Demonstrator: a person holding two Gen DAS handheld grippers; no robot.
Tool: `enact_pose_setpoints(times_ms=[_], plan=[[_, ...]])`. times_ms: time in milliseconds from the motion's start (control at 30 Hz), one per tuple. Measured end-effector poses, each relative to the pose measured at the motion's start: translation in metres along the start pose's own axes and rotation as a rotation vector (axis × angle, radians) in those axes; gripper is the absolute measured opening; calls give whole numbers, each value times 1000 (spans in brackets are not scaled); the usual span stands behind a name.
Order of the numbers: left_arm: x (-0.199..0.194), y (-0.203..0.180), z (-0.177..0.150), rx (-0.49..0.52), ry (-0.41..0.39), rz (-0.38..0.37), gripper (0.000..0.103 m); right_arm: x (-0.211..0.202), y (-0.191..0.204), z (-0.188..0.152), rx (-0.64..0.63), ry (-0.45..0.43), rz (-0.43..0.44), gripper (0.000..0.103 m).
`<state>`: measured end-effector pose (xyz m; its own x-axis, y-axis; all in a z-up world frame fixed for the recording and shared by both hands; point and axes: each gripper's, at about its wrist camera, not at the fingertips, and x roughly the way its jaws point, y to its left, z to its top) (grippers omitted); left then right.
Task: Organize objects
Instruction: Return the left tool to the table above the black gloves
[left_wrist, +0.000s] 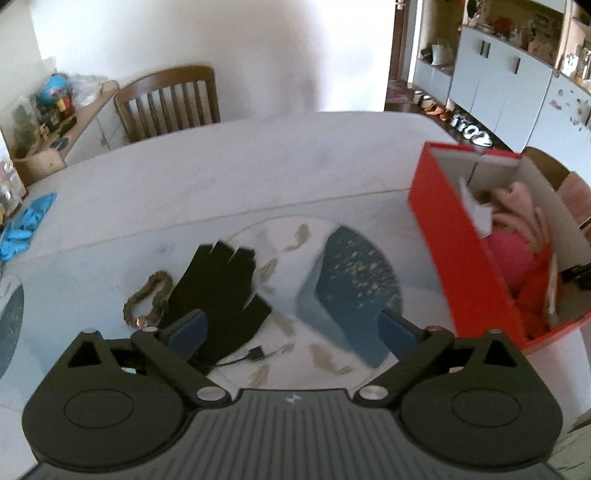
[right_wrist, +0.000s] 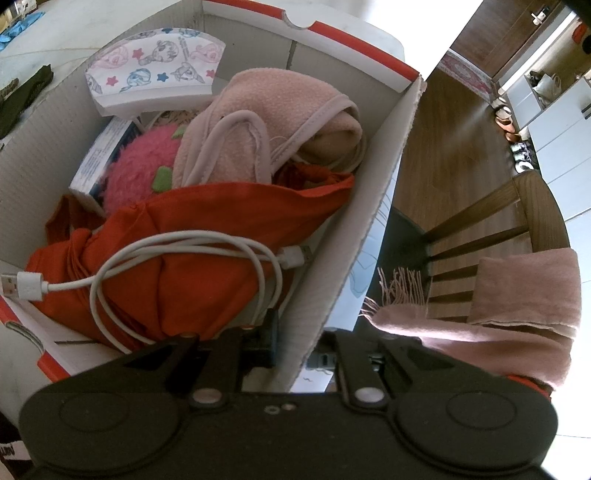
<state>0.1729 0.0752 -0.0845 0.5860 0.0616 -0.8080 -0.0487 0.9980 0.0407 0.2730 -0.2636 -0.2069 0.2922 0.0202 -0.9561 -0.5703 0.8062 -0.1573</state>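
My left gripper (left_wrist: 291, 325) hangs open and wide over the white table (left_wrist: 221, 177), with nothing between its blue pads. Just beyond its left pad lies a black glove (left_wrist: 218, 291), with a brown looped band (left_wrist: 146, 299) to the glove's left and a small black cable (left_wrist: 255, 354) by its cuff. The red box (left_wrist: 454, 240) stands at the right. My right gripper (right_wrist: 295, 350) is shut on the box's right wall (right_wrist: 354, 229). Inside the box lie a white USB cable (right_wrist: 177, 254), orange cloth (right_wrist: 207, 221), pink fleece (right_wrist: 266, 122) and a pink plush (right_wrist: 144, 166).
A round patterned placemat (left_wrist: 354, 273) lies under the left gripper. Blue gloves (left_wrist: 26, 225) sit at the table's left edge and a wooden chair (left_wrist: 170, 99) stands behind the table. A pink scarf (right_wrist: 517, 306) drapes over another chair beside the box.
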Motion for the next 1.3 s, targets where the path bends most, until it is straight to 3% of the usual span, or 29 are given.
enact_pose_setpoints(times_ms=[133,633,833,933,1000,1033,1233,1300], plan=[[19,15,-13,-21,8,-16,100,-1,-1,0,-6,5,-6,11],[67,85,-42,-125,63,95,99,-4,-3,-1,4,17,-18,12],[73,114,-42,-275,43,135,98,-1,2,3,4,23,-27,12],[80,125,-38,-353,57,132,88,-2,5,3,4,26,-29,12],[87,122,-34,-341,77,158,66,-1,6,3,5,26,-29,12],[89,120,-33,-334,85,166,62,-3,8,3,6,27,-30,12],[103,113,-27,-338,125,153,60,-2,9,2,7,28,-32,12],[109,114,-27,-348,145,157,55,-2,9,2,6,28,-32,12]])
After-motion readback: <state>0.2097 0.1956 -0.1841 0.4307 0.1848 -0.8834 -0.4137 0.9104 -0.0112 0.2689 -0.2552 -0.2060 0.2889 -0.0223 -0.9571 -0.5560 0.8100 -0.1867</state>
